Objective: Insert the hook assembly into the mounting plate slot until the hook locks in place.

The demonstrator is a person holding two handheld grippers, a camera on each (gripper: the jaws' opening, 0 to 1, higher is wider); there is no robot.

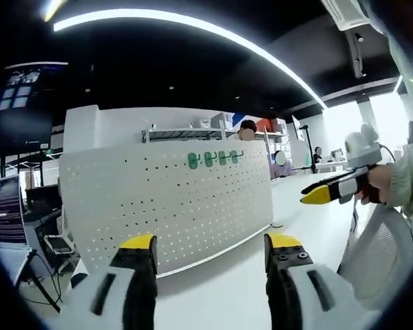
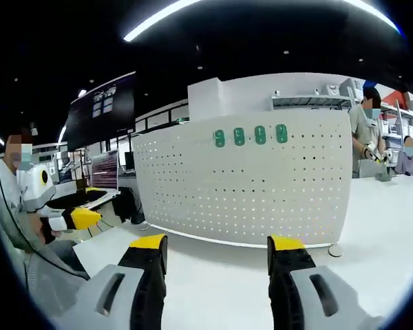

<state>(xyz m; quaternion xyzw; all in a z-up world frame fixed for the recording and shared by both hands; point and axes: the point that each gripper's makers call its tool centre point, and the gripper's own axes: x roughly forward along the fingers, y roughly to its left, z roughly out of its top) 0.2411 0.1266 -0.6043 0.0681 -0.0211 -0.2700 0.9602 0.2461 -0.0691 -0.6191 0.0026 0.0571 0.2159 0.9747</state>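
Ahead of me the bare white tabletop (image 2: 213, 275) lies open; the upright white perforated pegboard panel (image 2: 261, 185) blocks mid-frame.

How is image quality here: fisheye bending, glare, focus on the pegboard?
Left gripper view: strong fisheye bending curves the white pegboard and the ceiling light strip; the windows at right are blown out. Right gripper view: pegboard evenly lit, holes and green hooks fairly sharp; the ceiling stays dark around a bright strip.

right gripper (image 2: 217, 249) fingers apart, empty | pegboard (image 2: 248, 185) upright | four green hooks (image 2: 250, 135)
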